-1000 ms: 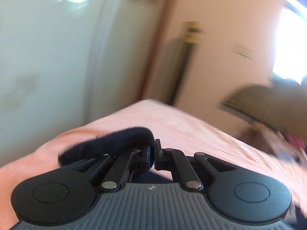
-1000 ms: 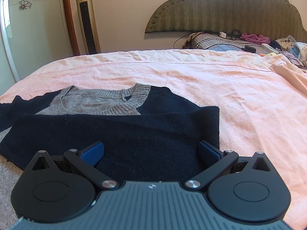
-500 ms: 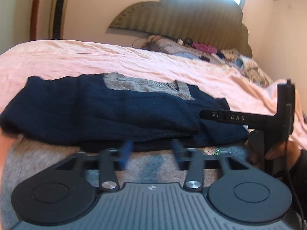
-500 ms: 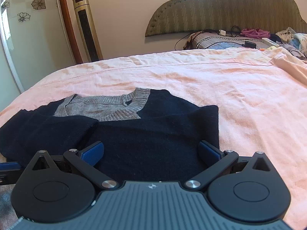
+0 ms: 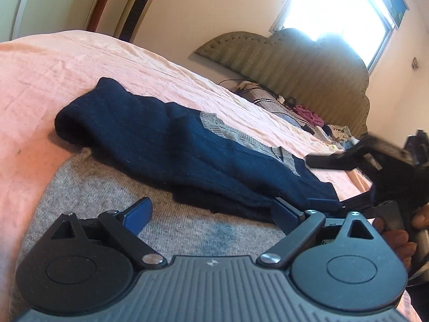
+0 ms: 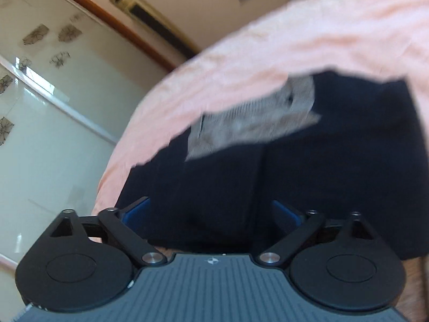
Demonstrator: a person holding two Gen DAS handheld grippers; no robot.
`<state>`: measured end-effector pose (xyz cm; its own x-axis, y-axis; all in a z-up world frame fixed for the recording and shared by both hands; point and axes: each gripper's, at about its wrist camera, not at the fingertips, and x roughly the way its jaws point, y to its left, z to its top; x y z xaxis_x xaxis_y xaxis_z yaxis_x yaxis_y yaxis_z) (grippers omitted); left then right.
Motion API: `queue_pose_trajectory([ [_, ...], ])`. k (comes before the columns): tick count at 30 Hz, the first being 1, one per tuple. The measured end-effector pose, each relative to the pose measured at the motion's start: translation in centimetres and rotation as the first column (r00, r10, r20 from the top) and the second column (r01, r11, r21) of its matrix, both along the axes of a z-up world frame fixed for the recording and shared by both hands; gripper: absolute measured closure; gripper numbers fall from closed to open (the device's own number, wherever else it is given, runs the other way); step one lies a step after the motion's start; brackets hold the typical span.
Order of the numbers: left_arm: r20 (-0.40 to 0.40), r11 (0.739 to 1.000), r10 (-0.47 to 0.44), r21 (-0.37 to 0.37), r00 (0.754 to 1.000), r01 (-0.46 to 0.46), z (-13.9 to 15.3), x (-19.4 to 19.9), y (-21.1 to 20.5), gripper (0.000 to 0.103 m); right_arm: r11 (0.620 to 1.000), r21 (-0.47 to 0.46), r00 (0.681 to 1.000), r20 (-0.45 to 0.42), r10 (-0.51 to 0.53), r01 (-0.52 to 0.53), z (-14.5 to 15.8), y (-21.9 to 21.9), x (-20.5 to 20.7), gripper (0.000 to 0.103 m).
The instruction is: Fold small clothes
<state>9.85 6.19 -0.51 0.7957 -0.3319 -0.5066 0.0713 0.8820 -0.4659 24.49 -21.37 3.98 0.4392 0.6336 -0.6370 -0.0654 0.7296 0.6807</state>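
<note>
Left wrist view, read from left to right. A bed with a pink sheet (image 5: 53,61) fills the left and centre. On it lies a dark navy sweater (image 5: 166,145) with a grey ribbed collar (image 5: 214,123), running from the middle left toward the lower right. One navy sleeve is folded across the body, its rolled fold at the left end. The grey lower part of the sweater (image 5: 107,187) spreads toward the camera. The left gripper (image 5: 211,212) sits at the bottom centre, its blue pads wide apart and opening, with nothing pinched; only grey knit lies under the gap. At the far right edge, the right gripper (image 5: 325,202) reaches in low over the navy edge, with the person's hand (image 5: 396,238) around its handle. A padded headboard (image 5: 308,61) and a bright window (image 5: 335,2) fill the upper right.

Right wrist view, blurred. A pale wardrobe door (image 6: 40,134) is at left; the sweater takes the centre and right. The right gripper's jaws stand apart and are closing above dark fabric, not yet pressing it.

The next fold probably brings the grey hem up over the navy part. To do it well, each gripper should pinch only the hem edge at matching corners, lift together, and lay it down flat without dragging the folded sleeve.
</note>
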Motion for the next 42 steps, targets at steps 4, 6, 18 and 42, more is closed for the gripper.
queue_pose_trajectory([
  [4,0.004,1.0,0.003,-0.012,1.0,-0.003,-0.1,0.1,-0.1,0.006,0.996,-0.089,1.0,-0.01,0.01,-0.011,-1.1,1.8,0.5,0.075],
  [6,0.005,1.0,0.001,-0.015,1.0,-0.001,-0.1,0.1,0.0,0.006,0.993,-0.116,0.999,0.028,0.023,-0.019,-0.8,2.3,0.1,0.085],
  [18,0.008,1.0,0.002,-0.025,1.0,-0.002,-0.1,0.0,0.0,0.005,0.953,-0.291,0.988,0.147,-0.04,0.082,2.1,-7.2,-1.1,0.091],
  [42,-0.087,0.905,-0.099,0.406,0.991,0.126,0.3,12.1,-4.0,0.001,0.917,-0.348,0.912,0.407,-0.04,0.196,-1.8,-6.1,-1.8,0.059],
])
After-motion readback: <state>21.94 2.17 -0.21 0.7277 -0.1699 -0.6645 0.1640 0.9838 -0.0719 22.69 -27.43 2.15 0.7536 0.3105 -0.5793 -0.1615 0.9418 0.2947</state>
